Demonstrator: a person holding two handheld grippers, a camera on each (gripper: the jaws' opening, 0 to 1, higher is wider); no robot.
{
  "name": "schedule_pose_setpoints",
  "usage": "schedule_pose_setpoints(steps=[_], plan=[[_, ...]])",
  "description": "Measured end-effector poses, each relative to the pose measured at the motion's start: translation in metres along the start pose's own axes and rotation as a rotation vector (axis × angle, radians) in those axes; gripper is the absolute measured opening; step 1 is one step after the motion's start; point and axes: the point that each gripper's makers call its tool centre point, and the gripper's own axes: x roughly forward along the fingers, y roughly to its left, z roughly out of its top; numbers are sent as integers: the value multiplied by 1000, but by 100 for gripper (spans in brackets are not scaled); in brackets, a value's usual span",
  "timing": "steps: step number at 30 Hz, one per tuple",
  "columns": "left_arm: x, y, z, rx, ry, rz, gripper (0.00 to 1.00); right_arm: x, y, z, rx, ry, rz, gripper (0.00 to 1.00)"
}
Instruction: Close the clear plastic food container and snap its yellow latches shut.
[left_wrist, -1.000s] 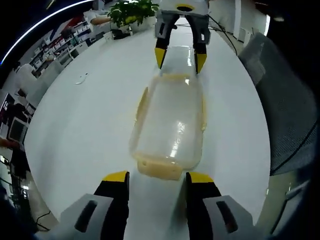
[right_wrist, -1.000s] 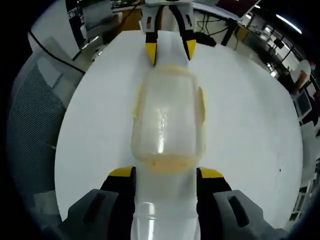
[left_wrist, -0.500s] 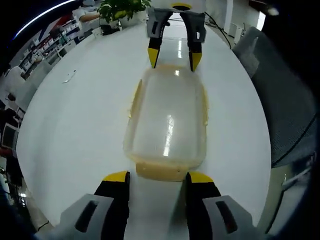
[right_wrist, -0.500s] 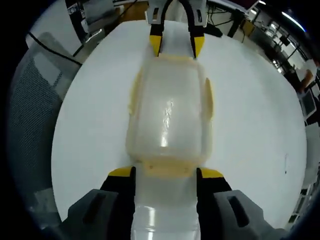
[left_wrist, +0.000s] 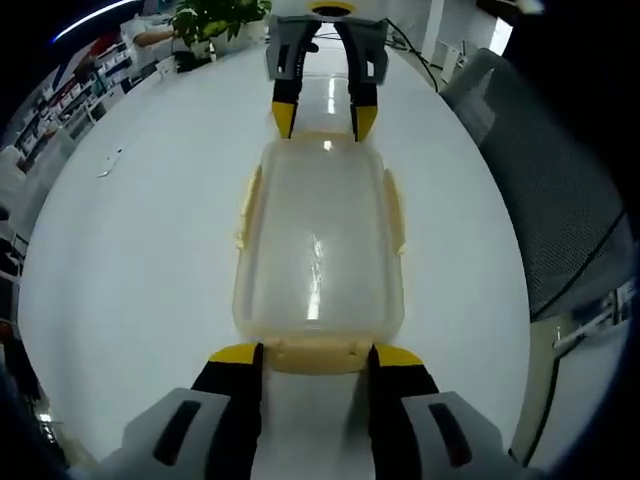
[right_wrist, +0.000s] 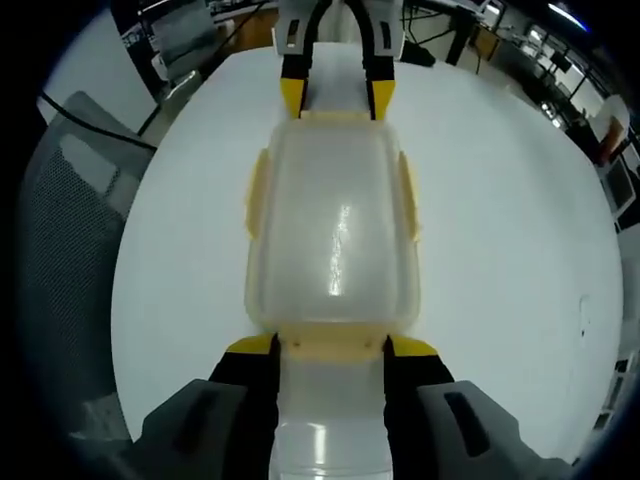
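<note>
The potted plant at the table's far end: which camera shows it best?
The left gripper view: the potted plant stands at the white table's far edge, leaves clear. The right gripper view faces the opposite way, toward desks and chairs.

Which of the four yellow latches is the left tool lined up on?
The end latch, sitting between the left tool's open jaws. The two side latches lie off the jaws' line, and the far one faces the right tool.

An open-plan office: a large white table (left_wrist: 130, 250) with a grey mesh chair (left_wrist: 560, 190) at the right of the left gripper view, a potted plant (left_wrist: 215, 18) at top, desks with monitors (right_wrist: 620, 190) at the right edge.
</note>
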Motion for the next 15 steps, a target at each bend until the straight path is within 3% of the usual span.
schedule_pose_setpoints(steps=[15], plan=[[-1, -8, 0, -19, 9, 1, 32, -2, 5, -2, -14, 5, 8, 35]])
